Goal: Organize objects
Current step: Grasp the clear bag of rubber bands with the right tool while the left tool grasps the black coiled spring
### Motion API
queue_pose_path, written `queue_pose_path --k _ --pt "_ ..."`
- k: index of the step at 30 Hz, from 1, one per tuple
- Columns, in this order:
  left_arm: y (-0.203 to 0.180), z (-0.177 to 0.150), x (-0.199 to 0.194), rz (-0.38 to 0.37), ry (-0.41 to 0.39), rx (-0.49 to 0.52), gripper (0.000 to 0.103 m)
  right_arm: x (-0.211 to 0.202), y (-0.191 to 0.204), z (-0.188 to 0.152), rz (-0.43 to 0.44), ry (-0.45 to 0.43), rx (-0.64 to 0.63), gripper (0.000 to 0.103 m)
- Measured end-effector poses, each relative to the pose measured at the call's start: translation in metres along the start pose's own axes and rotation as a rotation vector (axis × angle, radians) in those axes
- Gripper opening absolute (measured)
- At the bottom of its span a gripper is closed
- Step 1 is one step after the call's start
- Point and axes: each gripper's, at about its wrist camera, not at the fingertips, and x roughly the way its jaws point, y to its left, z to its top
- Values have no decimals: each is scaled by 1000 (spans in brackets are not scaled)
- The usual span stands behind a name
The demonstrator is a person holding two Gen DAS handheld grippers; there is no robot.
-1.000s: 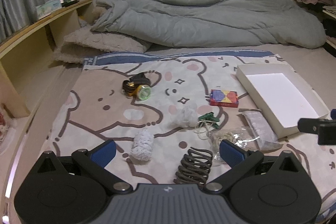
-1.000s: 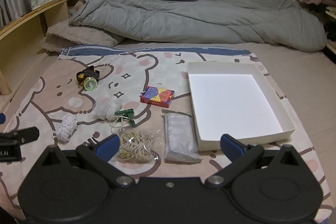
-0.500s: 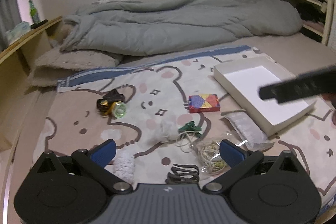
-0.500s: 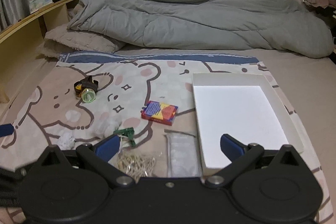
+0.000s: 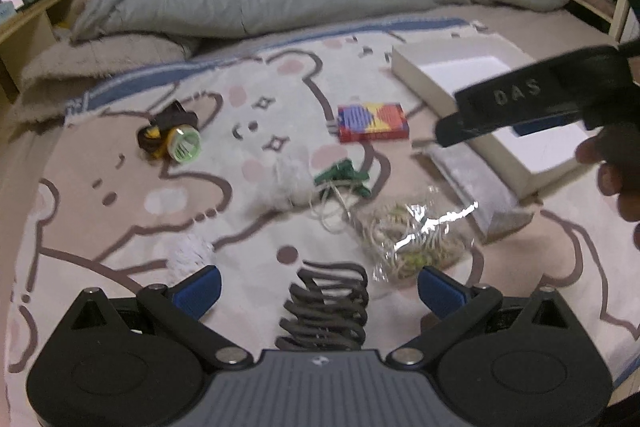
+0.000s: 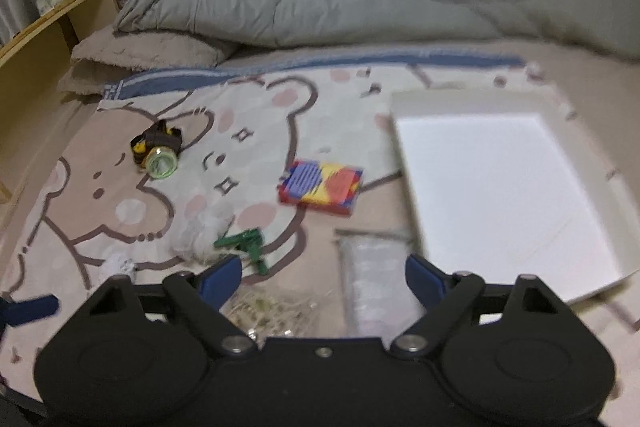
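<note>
step: we're on approach, nothing picked yet | left gripper [image 5: 318,291] jaws apart over coiled spring [image 5: 326,307] at 6 o'clock | right gripper [image 6: 322,277] jaws closing, nothing pinched, clear packet [image 6: 374,285] between them | white box [image 6: 612,195] at 2 o'clock | next: we drop lower, clamp.

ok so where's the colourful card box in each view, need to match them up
Left wrist view: the colourful card box lies right of centre in the upper half, just left of the white tray.
Right wrist view: the box sits at centre, again left of the tray.
Shared landmark: the headlamp, far left of the box in both.
</note>
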Motion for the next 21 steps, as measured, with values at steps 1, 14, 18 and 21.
queue_pose_path --k 1,14,18,21 --pt "0 -1 3 -3 8 1 102 7 -1 -2 24 17 25 86" --pt "8 -15 23 -65 40 -36 94 53 12 -28 207 204 111 58" --pt "5 -19 28 -104 63 -22 88 63 19 -32 218 241 124 55" --pt "4 -23 31 -122 72 -13 84 70 22 -32 184 235 116 55"
